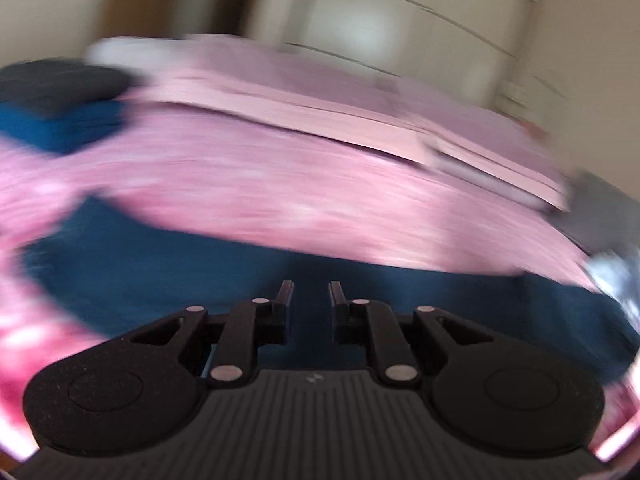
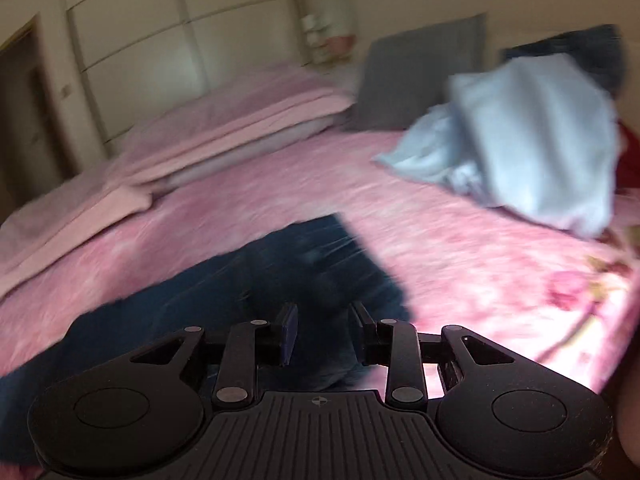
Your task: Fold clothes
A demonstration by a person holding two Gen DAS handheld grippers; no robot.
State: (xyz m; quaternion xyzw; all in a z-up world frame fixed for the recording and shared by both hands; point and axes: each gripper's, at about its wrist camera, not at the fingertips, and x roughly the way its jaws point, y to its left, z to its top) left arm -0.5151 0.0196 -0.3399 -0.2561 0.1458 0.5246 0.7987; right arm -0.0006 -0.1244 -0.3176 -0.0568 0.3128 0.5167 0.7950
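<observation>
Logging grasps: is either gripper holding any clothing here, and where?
Nothing held. The left gripper and right gripper stand open above the dark blue garment.

Bed: a bed [image 2: 280,184] under a pink floral cover filled the room.
Headboard: cream padded panels [image 2: 160,32] stood behind it.
Bedding: folded pale pink bedding [image 2: 224,128] lay near the headboard.
Pillow: a grey pillow [image 2: 416,72] leaned upright beside it.
Walls: cream.

A bed covered by a pink floral sheet [image 2: 460,248] is seen beyond the tongs. A dark blue garment [image 2: 312,256] is spread directly ahead; folded pink bedding [image 2: 240,120], a grey pillow [image 2: 416,72] and a pale blue garment [image 2: 532,136] are placed farther off.
</observation>
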